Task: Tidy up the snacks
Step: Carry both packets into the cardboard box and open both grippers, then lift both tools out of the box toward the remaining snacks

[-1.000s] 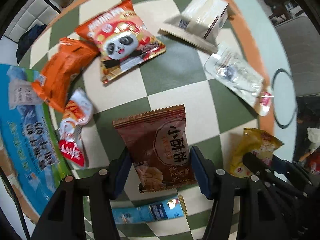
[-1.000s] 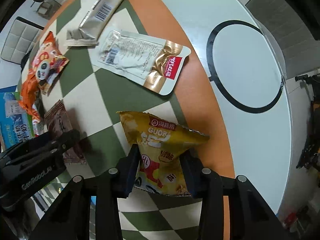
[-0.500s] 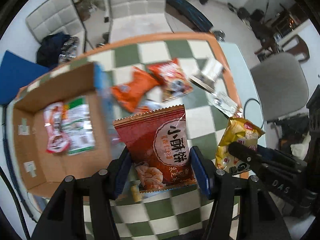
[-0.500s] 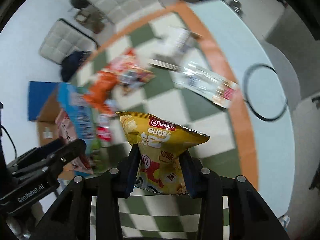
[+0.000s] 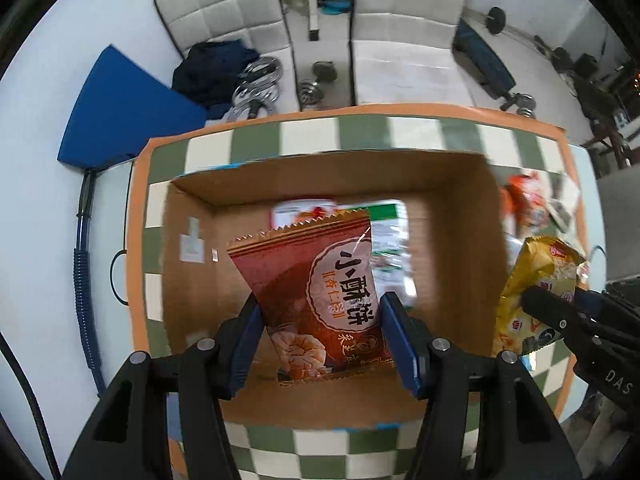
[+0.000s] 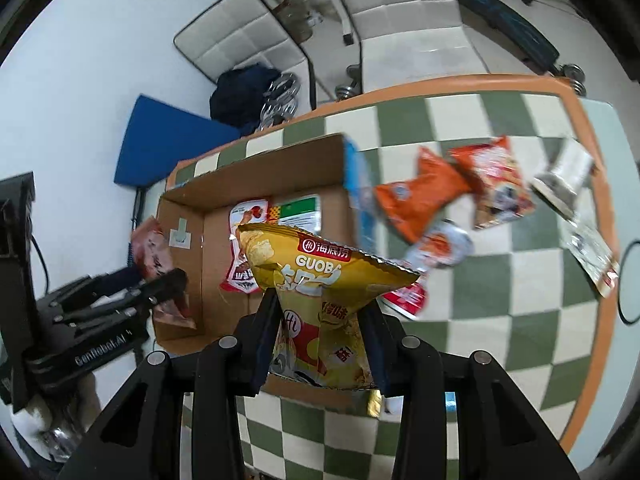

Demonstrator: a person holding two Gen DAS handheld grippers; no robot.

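Note:
My left gripper [image 5: 324,340] is shut on a dark red biscuit packet [image 5: 316,280] and holds it above the open cardboard box [image 5: 452,216]. My right gripper [image 6: 320,344] is shut on a yellow chip bag [image 6: 320,280], held over the box's near right side [image 6: 248,184]. The right gripper and yellow bag also show in the left wrist view [image 5: 536,280]; the left gripper with the red packet shows in the right wrist view [image 6: 160,280]. Two packets, one red-and-white [image 6: 244,248] and one green-and-white [image 6: 300,208], lie in the box.
Loose snacks lie on the checkered tablecloth [image 6: 500,320] right of the box: an orange bag [image 6: 420,196], a red panda packet [image 6: 500,184], a grey-white pack [image 6: 564,176], a clear pouch [image 6: 592,252] and a small red-white packet [image 6: 436,248]. White chairs stand beyond the table.
Both grippers have lifted their packets off the table and swung left, from over the loose snacks to over the cardboard box. Both have stayed shut on their packets.

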